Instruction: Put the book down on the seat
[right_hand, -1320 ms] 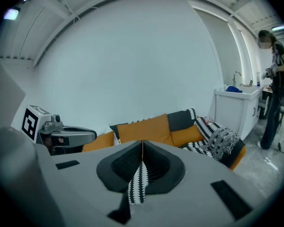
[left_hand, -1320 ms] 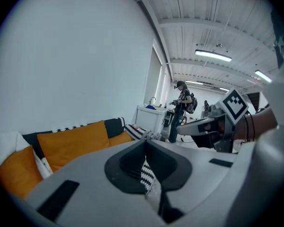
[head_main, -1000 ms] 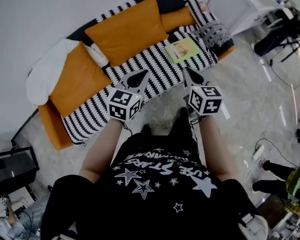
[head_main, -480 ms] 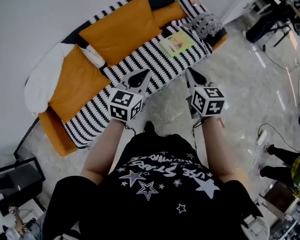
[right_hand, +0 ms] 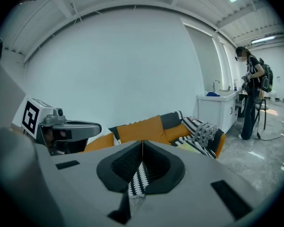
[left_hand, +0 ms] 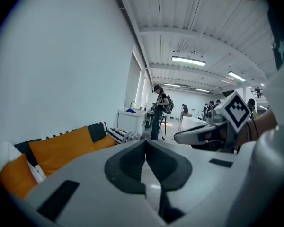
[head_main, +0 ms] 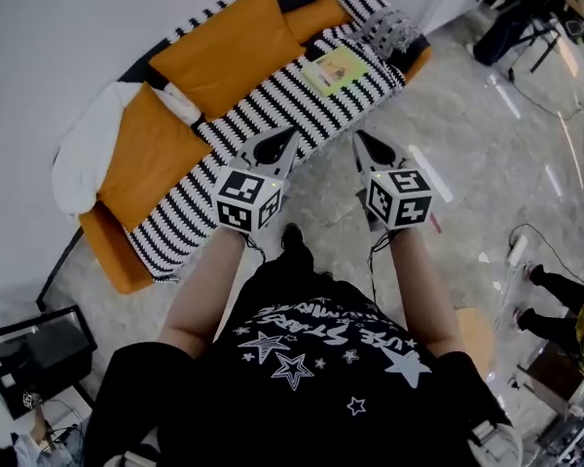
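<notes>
A yellow-green book (head_main: 333,69) lies flat on the striped seat of the orange sofa (head_main: 273,115), near its right end. In the right gripper view the book (right_hand: 197,147) shows as a pale sliver on the seat. My left gripper (head_main: 285,144) and right gripper (head_main: 363,142) hover side by side over the floor in front of the sofa, well short of the book. Both are shut with nothing between the jaws. The left gripper (left_hand: 145,143) points past the sofa's end; the right gripper (right_hand: 142,144) points at the sofa.
Orange cushions (head_main: 229,37) and a white pillow (head_main: 83,149) lean on the sofa back. A grey knitted throw (head_main: 387,29) lies at the right end. A white cabinet (right_hand: 217,109) stands beyond the sofa. A person (right_hand: 251,91) stands at the right. Cables and a power strip (head_main: 514,251) lie on the floor.
The view has drawn back from the sofa, so the book and sofa sit farther off. Both grippers stay shut and keep their side-by-side pose.
</notes>
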{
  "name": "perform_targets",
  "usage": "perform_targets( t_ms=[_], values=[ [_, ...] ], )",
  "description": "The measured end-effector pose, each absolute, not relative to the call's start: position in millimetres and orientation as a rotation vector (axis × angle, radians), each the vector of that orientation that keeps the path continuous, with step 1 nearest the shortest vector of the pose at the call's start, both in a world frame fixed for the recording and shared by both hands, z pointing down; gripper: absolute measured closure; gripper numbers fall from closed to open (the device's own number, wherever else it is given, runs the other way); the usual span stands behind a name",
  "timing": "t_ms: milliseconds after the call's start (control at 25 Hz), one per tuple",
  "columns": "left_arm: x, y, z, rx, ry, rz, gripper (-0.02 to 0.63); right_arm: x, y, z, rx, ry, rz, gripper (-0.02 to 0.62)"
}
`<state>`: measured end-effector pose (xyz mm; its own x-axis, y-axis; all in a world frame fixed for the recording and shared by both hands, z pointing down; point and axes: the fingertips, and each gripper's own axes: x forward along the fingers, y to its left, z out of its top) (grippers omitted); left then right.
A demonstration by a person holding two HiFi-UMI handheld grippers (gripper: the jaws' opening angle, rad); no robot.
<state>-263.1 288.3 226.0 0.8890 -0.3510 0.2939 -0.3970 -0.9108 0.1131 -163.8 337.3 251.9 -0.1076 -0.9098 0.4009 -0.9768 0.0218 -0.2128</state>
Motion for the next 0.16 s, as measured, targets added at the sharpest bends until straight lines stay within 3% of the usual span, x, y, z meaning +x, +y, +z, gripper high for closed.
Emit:
perform_targets(
  t_ms=[160],
  values=[
    [-267.9, 325.0, 203.0, 2.899, -0.602, 0.369, 0.597, -173.8, 373.8, 229.3, 2.013, -2.158, 0.63, 0.568]
  ],
)
